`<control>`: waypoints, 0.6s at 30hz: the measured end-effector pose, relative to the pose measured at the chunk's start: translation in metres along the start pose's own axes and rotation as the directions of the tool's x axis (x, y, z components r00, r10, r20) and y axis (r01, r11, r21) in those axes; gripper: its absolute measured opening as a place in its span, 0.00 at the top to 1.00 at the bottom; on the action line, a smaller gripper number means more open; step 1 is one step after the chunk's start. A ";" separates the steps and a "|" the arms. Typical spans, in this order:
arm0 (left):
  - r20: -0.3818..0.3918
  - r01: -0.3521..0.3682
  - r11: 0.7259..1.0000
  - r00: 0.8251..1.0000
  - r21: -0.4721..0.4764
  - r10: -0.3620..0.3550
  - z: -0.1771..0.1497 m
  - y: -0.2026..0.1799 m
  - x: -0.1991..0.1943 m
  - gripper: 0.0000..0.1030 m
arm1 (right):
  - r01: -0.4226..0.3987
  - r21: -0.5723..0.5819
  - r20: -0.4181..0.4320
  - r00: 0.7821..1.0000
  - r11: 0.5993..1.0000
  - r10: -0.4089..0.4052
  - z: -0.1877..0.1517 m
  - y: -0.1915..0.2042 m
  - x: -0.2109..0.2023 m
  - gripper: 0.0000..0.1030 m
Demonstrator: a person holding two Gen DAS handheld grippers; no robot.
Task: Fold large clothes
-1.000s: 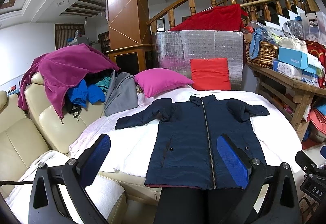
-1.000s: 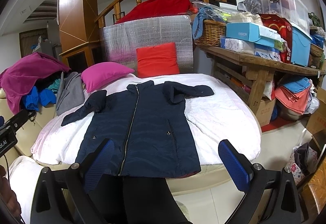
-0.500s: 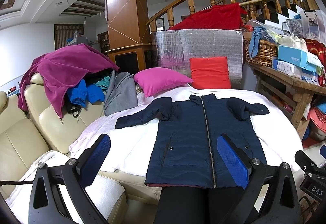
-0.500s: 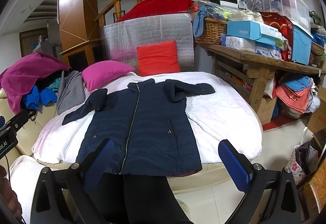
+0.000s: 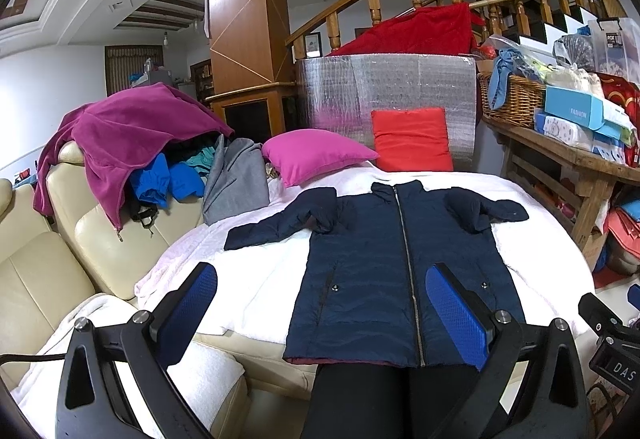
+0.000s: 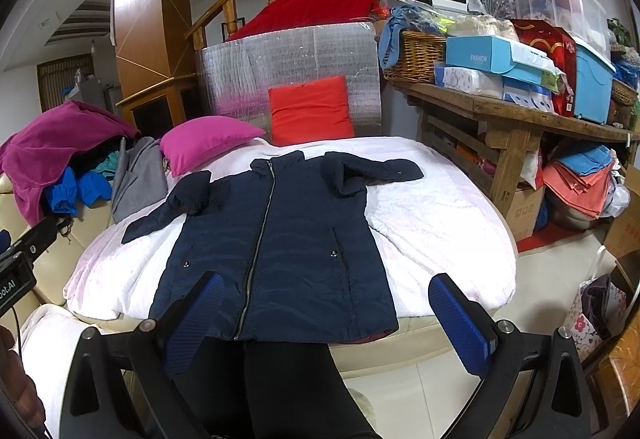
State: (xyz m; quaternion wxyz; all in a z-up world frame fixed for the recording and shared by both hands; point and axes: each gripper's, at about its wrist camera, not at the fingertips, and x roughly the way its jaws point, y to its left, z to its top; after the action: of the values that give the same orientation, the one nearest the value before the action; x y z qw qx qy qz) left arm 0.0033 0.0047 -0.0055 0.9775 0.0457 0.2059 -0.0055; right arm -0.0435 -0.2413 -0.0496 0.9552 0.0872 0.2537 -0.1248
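A navy zip-up padded jacket lies flat, front up, on a round bed covered by a white blanket. Its left sleeve stretches out to the side and its right sleeve is bent near the shoulder. It also shows in the right wrist view. My left gripper is open and empty, held above the jacket's hem, not touching it. My right gripper is open and empty, also back from the hem. The person's dark legs hide the hem's middle.
A pink pillow and a red cushion lie at the bed's far side. A heap of clothes covers the cream sofa on the left. A cluttered wooden table stands right, with bags on the floor.
Both grippers have drifted very slightly; the view shifts a little. The jacket has not moved and both grippers stay open.
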 end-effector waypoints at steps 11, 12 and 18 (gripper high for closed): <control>-0.003 -0.003 1.000 1.000 0.009 0.003 0.000 -0.002 0.004 0.00 | -0.004 0.002 -0.008 1.000 1.000 0.004 -0.001 0.001 0.003 0.00; -0.003 -0.005 1.000 1.000 0.011 0.005 -0.002 -0.001 0.005 0.00 | -0.003 0.002 -0.010 1.000 1.000 0.003 0.001 0.000 0.005 0.00; -0.021 -0.023 0.999 1.000 0.038 0.024 0.001 -0.006 0.022 0.00 | 0.018 0.013 0.007 1.000 1.000 -0.018 0.015 -0.007 0.017 0.00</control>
State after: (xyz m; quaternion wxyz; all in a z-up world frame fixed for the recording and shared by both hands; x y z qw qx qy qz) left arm 0.0237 -0.0016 -0.0142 0.9742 0.0667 0.2154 0.0026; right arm -0.0240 -0.2549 -0.0464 0.9544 0.0904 0.2504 -0.1354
